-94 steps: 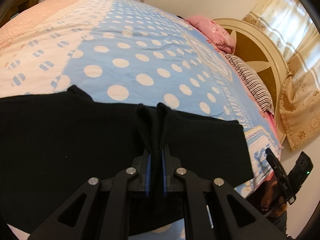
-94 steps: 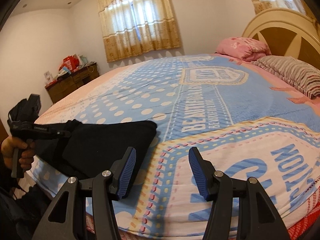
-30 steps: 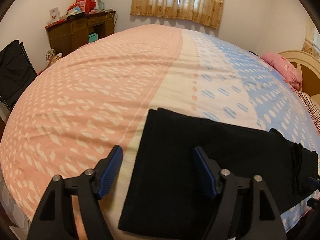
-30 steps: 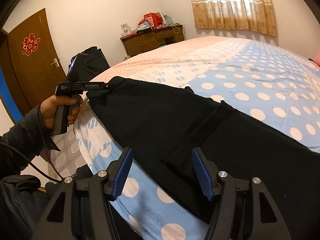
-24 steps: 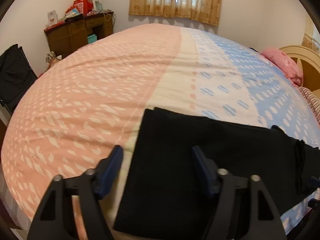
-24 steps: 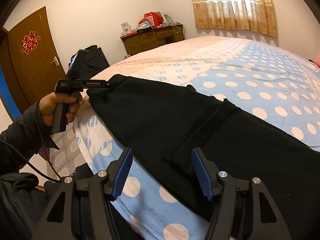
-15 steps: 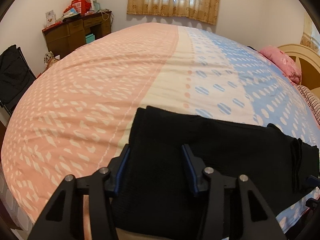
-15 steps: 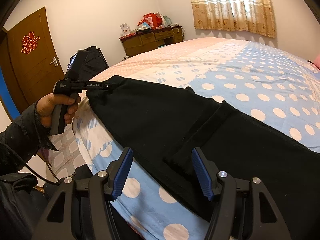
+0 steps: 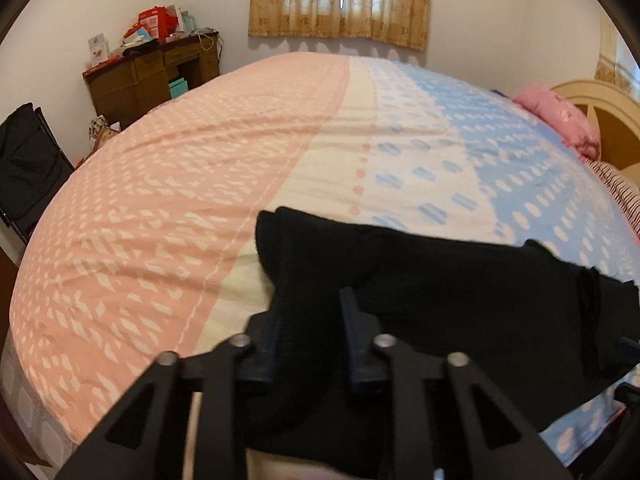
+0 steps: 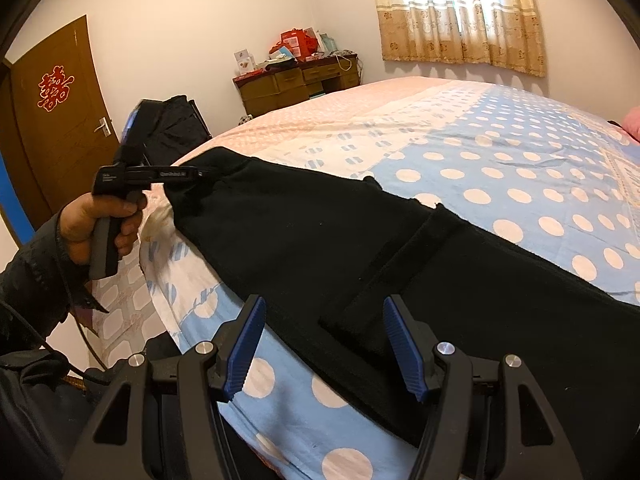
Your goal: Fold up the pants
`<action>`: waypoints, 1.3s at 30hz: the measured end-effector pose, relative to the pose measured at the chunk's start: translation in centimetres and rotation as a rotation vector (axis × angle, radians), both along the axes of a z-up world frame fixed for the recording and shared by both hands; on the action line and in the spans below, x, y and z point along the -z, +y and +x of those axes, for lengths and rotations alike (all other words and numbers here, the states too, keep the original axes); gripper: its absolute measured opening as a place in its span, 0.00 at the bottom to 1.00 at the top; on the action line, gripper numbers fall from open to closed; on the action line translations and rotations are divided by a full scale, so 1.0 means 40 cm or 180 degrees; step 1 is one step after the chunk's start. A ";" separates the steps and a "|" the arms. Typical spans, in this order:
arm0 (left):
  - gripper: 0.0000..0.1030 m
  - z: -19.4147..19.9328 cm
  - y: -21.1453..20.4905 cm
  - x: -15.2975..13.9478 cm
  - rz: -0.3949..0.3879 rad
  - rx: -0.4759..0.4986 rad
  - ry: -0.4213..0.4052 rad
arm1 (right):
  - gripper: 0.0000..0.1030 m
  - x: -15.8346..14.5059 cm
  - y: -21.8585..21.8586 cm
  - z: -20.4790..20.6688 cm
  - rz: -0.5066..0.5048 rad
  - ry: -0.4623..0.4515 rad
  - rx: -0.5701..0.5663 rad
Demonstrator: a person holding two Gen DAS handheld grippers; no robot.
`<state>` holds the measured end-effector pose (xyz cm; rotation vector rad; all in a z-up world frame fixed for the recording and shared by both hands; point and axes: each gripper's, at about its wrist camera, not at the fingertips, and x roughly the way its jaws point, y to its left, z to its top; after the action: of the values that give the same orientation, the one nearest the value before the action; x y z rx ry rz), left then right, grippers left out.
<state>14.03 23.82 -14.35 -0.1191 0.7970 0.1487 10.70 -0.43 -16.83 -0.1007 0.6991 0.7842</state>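
Black pants (image 9: 460, 280) lie across the near edge of the bed, folded lengthwise. My left gripper (image 9: 310, 308) is shut on the left end of the pants, and the cloth bunches up between its fingers. In the right wrist view the same gripper (image 10: 200, 174) pinches that end of the pants (image 10: 320, 240) and lifts it slightly off the bed. My right gripper (image 10: 324, 344) is open, its blue pads either side of a darker fold of the cloth, just above the bed edge.
The bed (image 9: 240, 160) has a pink, cream and blue dotted cover. A wooden desk (image 9: 148, 76) with clutter stands by the far wall, a black chair (image 9: 28, 168) at left. A pink pillow (image 9: 560, 120) and headboard are at right. A brown door (image 10: 56, 120) is at left.
My left gripper has closed onto the left end of the pants, which now bunches and lifts. The right gripper has stayed open over the other end.
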 end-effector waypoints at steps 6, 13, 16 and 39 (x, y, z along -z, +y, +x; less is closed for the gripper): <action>0.21 -0.026 0.012 -0.042 -0.0391 0.0004 -0.0148 | 0.61 -0.013 -0.014 0.002 0.0018 -0.0054 0.0088; 0.21 -0.039 -0.005 -0.093 -0.0585 0.0115 -0.0221 | 0.61 -0.021 -0.040 0.025 0.0052 -0.0031 0.0298; 0.21 -0.033 -0.028 -0.079 -0.0323 0.0118 -0.0192 | 0.61 -0.019 -0.047 0.031 0.0030 -0.0015 0.0389; 0.20 0.004 -0.481 -0.291 -0.0379 0.1587 -0.0411 | 0.61 -0.123 -0.453 0.045 0.0366 0.0048 0.1943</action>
<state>14.18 4.60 -2.70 -0.0391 0.6852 -0.3748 12.52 -18.57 -11.93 0.2168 0.6487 0.2371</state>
